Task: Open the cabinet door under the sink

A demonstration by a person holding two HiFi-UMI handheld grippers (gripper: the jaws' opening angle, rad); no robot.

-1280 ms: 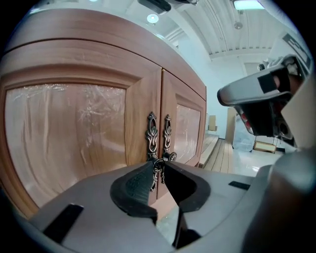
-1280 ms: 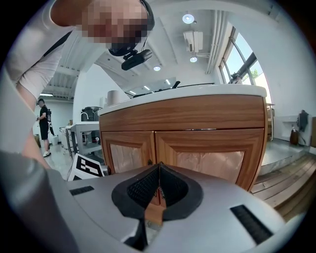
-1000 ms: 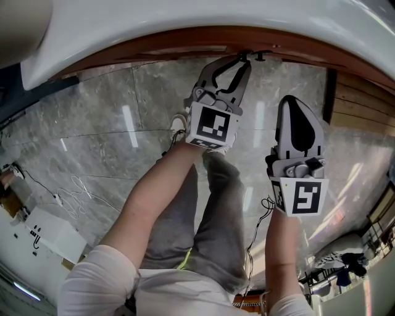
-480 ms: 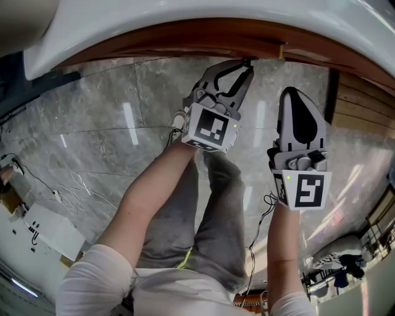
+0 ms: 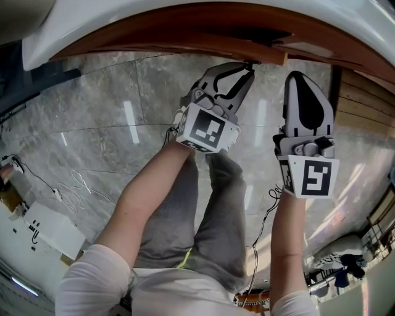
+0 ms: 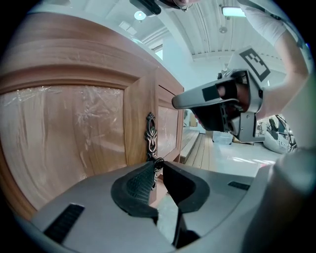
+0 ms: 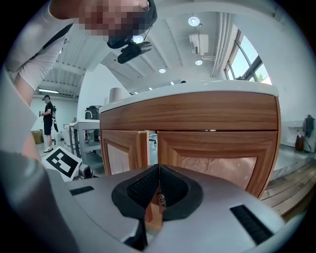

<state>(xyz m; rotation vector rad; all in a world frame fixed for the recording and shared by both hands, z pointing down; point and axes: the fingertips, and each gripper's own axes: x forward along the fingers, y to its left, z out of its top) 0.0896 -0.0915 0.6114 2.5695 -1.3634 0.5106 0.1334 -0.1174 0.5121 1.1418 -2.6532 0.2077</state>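
- At the lower left of the head view, loose cables (image 5: 74,188) are lying on the grey floor (image 5: 92,123), well apart from the work.
- Left of centre, the left gripper (image 5: 247,63) is clamping its jaws on the lower ring of the ornate door handle (image 6: 150,133), under the white sink (image 5: 185,12) that is arching across the top.
- The cabinet door (image 6: 74,138) is filling the left of the left gripper view. In the right gripper view it is standing slightly ajar, with a gap beside the second door (image 7: 217,158).
- The pull-open step is in hand. The next move is calling for drawing the handle outward along the door's arc while keeping the pinch.
- The person's legs (image 5: 210,210) are standing at centre and may be blocking the swing.
- Right of centre, the right gripper (image 5: 301,77) is hovering with jaws together. It is seemingly holding nothing, though a small dark shape is showing at the tips.
- At the far right, wooden steps (image 5: 358,105) are lying beside the cabinet.
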